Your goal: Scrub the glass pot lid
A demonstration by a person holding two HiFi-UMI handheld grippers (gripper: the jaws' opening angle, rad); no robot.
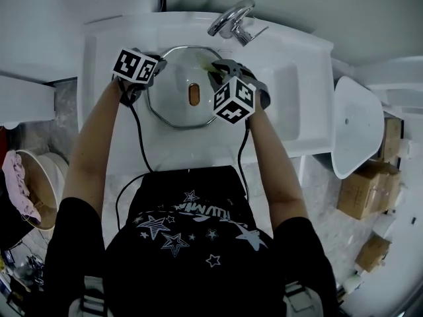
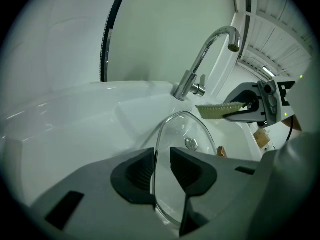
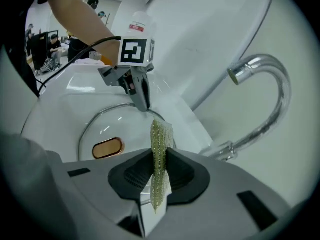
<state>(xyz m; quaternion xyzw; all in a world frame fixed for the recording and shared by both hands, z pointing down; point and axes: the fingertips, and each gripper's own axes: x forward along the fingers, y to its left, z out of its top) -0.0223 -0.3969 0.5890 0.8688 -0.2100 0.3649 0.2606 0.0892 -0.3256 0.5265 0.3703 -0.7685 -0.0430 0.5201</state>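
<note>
The glass pot lid (image 1: 178,101) lies in the left part of the sink (image 1: 291,104), just in front of the tap (image 1: 231,20), knob side up. I see no suds or wet streaks on the glass, so I judge most of the scrubbing is left to do. The left gripper (image 2: 161,170) has its jaws nearly together, clamped on the lid's left rim. The right gripper (image 3: 159,171) pinches a green scrub pad (image 3: 160,149) on edge, held above the lid's far edge and not touching the glass.
</note>
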